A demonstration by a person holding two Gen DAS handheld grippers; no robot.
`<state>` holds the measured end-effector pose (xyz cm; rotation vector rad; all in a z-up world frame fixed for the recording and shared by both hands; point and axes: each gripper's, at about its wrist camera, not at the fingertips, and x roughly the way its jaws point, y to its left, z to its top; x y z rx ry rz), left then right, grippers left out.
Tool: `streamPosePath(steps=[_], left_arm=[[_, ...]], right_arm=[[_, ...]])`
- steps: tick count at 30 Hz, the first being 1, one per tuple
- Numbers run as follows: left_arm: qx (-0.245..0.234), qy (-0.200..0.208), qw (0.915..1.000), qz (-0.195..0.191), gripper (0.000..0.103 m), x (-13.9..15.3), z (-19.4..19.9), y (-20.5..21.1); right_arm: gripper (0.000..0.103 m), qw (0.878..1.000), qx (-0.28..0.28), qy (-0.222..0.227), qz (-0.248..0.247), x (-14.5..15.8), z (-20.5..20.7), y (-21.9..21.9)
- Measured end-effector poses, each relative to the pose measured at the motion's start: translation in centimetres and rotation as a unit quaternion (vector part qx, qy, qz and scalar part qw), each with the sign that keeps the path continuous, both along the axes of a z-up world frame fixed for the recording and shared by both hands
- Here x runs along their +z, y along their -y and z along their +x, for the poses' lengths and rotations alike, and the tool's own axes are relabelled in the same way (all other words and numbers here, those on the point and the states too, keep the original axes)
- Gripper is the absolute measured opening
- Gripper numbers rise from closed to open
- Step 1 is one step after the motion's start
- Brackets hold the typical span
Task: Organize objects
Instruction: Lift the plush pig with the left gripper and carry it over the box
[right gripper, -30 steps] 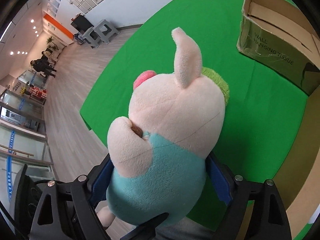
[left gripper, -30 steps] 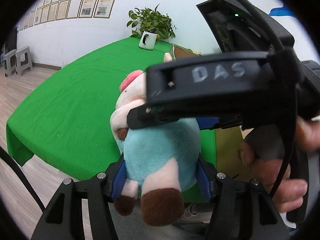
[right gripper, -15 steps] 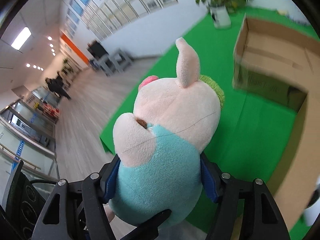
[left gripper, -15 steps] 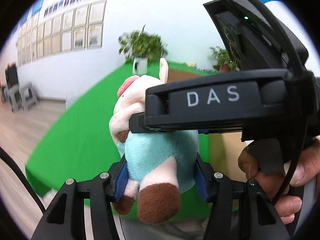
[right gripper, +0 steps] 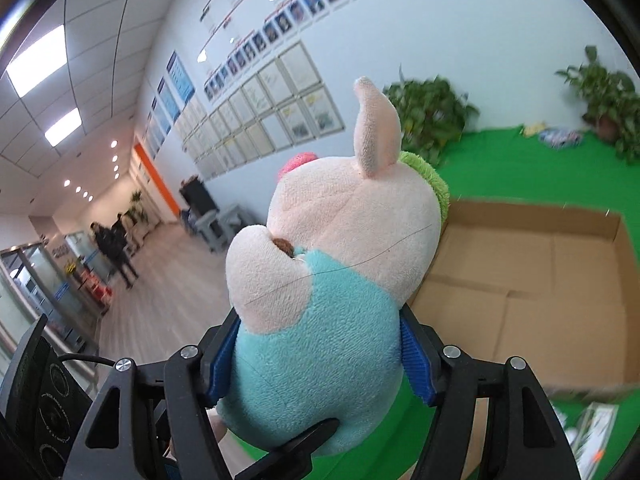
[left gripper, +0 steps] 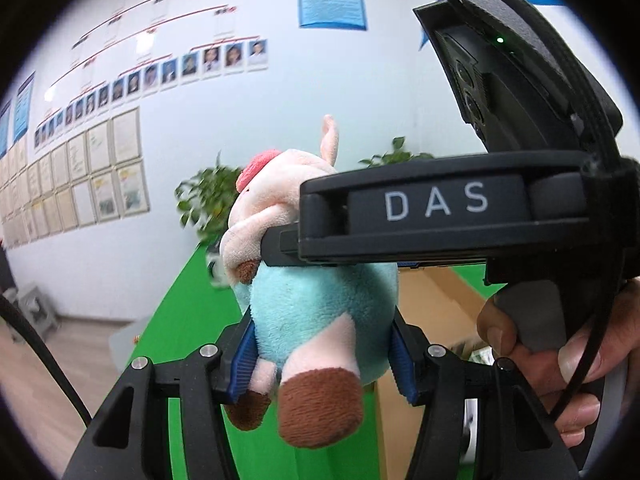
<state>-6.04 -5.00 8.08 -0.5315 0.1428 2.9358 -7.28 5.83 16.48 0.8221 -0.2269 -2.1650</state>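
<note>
A plush pig [left gripper: 320, 304] with a pale pink head, teal body and brown hooves is held in the air by both grippers. My left gripper [left gripper: 322, 356] is shut on its teal belly from below. My right gripper [right gripper: 320, 356] is shut on the same teal body; its black housing marked DAS [left gripper: 436, 216] crosses the left wrist view. The pig [right gripper: 332, 280] fills the right wrist view, one ear up. An open, empty cardboard box [right gripper: 532, 292] lies on the green table just beyond and right of the pig.
The green tablecloth [right gripper: 520, 160] runs back to potted plants [right gripper: 432, 116] by the white wall. Small items [right gripper: 560, 136] lie at the far edge. Packets [right gripper: 592, 428] lie at the near right. People [right gripper: 116, 252] stand in the corridor at left.
Both grippers have lifted and tilted up with the pig. The wall now fills the views, and the open box has come in just behind the pig.
</note>
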Motion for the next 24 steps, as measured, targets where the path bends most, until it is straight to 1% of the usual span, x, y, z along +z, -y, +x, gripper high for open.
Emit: streamPosePath(steps=[2, 5, 6, 8, 9, 10, 12, 14, 15, 16, 17, 19, 20, 22, 24], left_arm=[[-0.012, -0.007, 0.9999, -0.005, 0.056, 0.8, -2.0, -0.4], [-0.025, -0.009, 0.9996, -0.007, 0.056, 1.7, -4.1, -0.5], [-0.027, -0.009, 0.9996, -0.007, 0.056, 2.0, -3.4, 0.2], [-0.03, -0.004, 0.9995, -0.007, 0.056, 1.9, -4.5, 0.6], [-0.029, -0.002, 0.9995, -0.008, 0.056, 1.2, -4.4, -0.2], [-0.029, 0.0, 0.9996, -0.009, 0.056, 1.1, -5.1, -0.1], [-0.025, 0.004, 0.9996, -0.015, 0.056, 0.8, -5.6, -0.3], [-0.019, 0.011, 0.9996, -0.021, 0.056, 0.5, -6.8, -0.2], [-0.016, 0.015, 0.9995, -0.022, 0.056, 0.4, -6.7, -0.5], [-0.01, 0.022, 0.9993, -0.027, 0.056, -0.3, -7.5, -0.3], [-0.006, 0.027, 0.9992, -0.03, 0.056, -0.6, -7.2, -1.0], [0.006, 0.042, 0.9982, -0.042, 0.056, -2.2, -8.4, -0.9], [0.013, 0.048, 0.9974, -0.053, 0.056, -3.1, -9.1, -0.9], [0.024, 0.065, 0.9947, -0.076, 0.056, -5.3, -10.4, -1.0], [0.031, 0.082, 0.9918, -0.093, 0.055, -7.1, -11.6, -1.3]], right_arm=[[0.066, 1.0, -0.007, -0.004, -0.004, 2.2, -0.9, -2.1], [0.066, 1.0, -0.018, -0.005, -0.002, 4.0, -4.4, -3.8], [0.066, 1.0, -0.02, -0.004, -0.001, 5.1, -5.6, -4.1], [0.066, 1.0, -0.022, -0.005, 0.001, 5.7, -7.4, -4.7], [0.066, 1.0, -0.023, -0.004, 0.002, 5.8, -9.3, -4.6], [0.066, 1.0, -0.023, -0.002, 0.003, 5.9, -10.6, -4.3], [0.066, 1.0, -0.021, -0.002, 0.005, 5.3, -13.2, -3.7], [0.066, 1.0, -0.013, 0.004, 0.006, 4.2, -15.3, -2.6], [0.066, 1.0, -0.014, 0.01, 0.005, 3.0, -16.1, -1.2], [0.066, 1.0, -0.008, 0.017, 0.005, 2.3, -17.3, -1.1], [0.066, 1.0, -0.004, 0.021, 0.006, 0.9, -18.1, 0.1], [0.066, 0.999, 0.006, 0.04, 0.004, -1.6, -20.0, 1.2], [0.066, 0.999, 0.014, 0.053, 0.002, -3.3, -21.4, 1.7], [0.066, 0.997, 0.028, 0.077, -0.007, -6.2, -23.9, 1.9], [0.066, 0.994, 0.041, 0.099, -0.014, -9.6, -25.5, 2.1]])
